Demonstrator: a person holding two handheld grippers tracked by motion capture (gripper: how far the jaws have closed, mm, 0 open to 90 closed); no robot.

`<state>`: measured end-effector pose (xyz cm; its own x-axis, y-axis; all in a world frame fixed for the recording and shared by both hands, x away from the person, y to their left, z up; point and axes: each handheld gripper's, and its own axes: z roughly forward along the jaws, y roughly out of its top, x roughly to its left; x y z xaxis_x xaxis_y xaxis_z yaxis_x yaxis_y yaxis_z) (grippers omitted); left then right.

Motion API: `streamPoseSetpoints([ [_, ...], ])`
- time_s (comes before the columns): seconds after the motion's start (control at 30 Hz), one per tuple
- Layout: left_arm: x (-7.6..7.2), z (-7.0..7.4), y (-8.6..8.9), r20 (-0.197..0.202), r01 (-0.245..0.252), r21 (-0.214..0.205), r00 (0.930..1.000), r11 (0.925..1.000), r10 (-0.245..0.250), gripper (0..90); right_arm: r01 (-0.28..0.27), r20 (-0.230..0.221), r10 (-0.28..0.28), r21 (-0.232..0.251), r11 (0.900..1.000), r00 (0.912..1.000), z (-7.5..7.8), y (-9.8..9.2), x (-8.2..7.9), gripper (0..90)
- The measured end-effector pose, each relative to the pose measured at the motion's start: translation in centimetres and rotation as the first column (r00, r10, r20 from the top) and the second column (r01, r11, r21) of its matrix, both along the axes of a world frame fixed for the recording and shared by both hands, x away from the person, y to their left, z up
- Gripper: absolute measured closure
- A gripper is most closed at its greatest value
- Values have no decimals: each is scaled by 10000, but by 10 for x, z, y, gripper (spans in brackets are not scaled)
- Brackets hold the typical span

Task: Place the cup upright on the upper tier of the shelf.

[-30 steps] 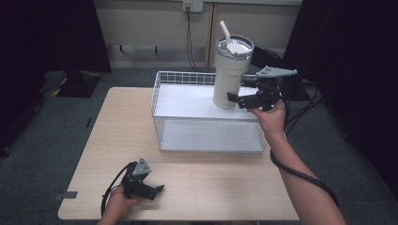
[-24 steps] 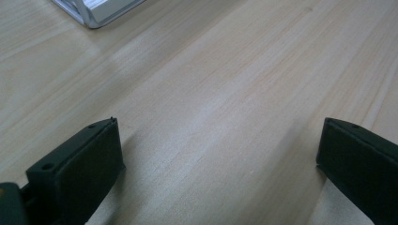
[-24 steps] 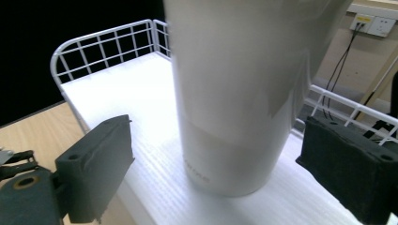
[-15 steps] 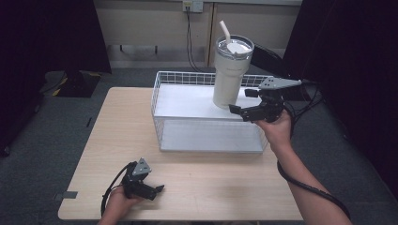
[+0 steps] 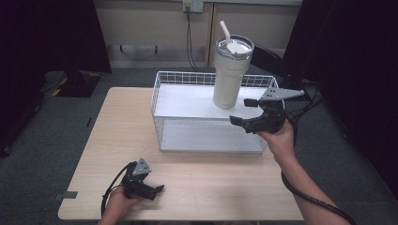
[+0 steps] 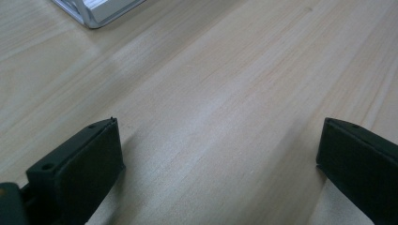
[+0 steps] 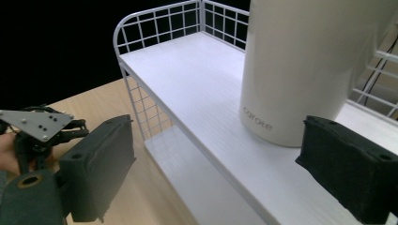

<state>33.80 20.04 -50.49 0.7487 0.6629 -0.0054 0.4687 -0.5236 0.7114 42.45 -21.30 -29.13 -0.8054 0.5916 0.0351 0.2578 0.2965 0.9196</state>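
The left tool (image 5: 157, 190) rests low on the wooden table (image 5: 117, 122) near its front edge, jaws spread wide over bare wood. Beyond it stands a white wire shelf rack (image 5: 162, 101). On the rack's upper shelf stands a cream tumbler (image 5: 230, 77) with lid and straw (lettering near its base reads "carote"). The right tool (image 5: 241, 111) hangs just beside the tumbler, jaws wide, gripping nothing.

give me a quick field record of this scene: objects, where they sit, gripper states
surface: wooden table
rack: white wire shelf rack, far half of the table
tumbler: cream tumbler with lid and straw, upright on the rack's top shelf, right end
right gripper: open, empty, held just off the tumbler's base
left gripper: open, empty, low over the table's near left
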Motion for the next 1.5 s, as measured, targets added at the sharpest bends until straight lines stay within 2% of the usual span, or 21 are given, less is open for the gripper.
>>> streamPoseSetpoints([
  [0.07,0,0,0,-3,-1,0,10000,10000,1,1,-78,-86,80,209,9998,9999,-2,-1,-2,97],
  [0.23,0,0,0,-4,0,6,10000,10000,0,1,-167,-50,168,186,9997,9998,-5,-1,-7,96],
  [0.47,0,0,0,-2,-1,2,10000,10000,1,1,-433,6,433,-129,9990,9991,-15,-2,-18,96],
  [0.6,0,0,0,-1,1,5,10000,10000,-1,1,-563,-34,563,-138,9983,9984,-20,-2,-23,96],
  [0.77,0,0,0,3,3,2,10000,10000,-3,1,-856,-81,854,-224,9961,9963,-32,-1,-33,96],
  [1.3,0,0,0,-21,5,-15,10000,10000,-5,1,-1196,-137,1194,-161,9927,9927,-53,-2,-49,96],
  [1.5,0,0,0,-22,2,-20,10000,10000,-2,1,-1288,-316,1283,-158,9915,9912,-69,-3,-53,96],
])
